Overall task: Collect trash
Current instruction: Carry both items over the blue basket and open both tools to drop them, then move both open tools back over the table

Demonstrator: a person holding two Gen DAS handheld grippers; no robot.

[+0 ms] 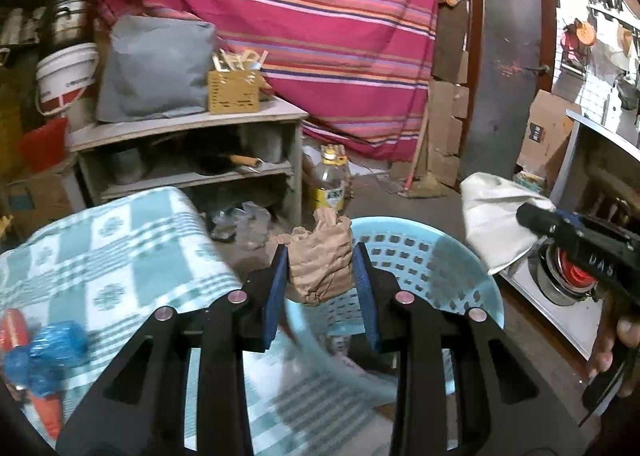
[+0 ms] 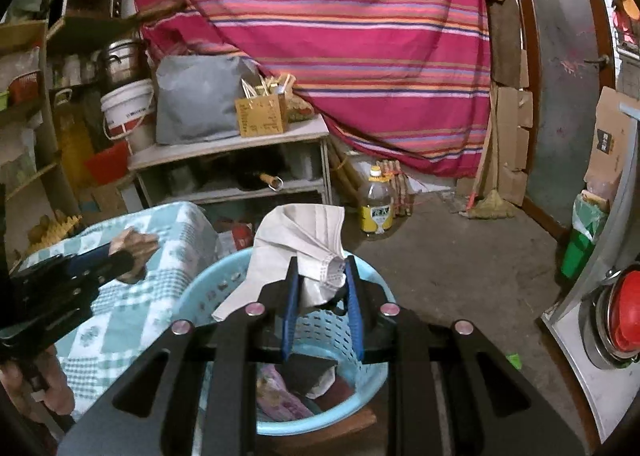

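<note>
My left gripper is shut on a crumpled brown paper bag and holds it at the near rim of the light blue perforated basket. My right gripper is shut on a crumpled white paper sheet and holds it over the same basket, which has several scraps at its bottom. The white sheet and the right gripper's body also show in the left wrist view; the left gripper with the brown bag shows in the right wrist view.
A table with a green checked cloth stands left of the basket, with blue plastic wrap and a red item on it. A grey shelf unit, an oil bottle and a striped curtain stand behind. A green bin is at the right.
</note>
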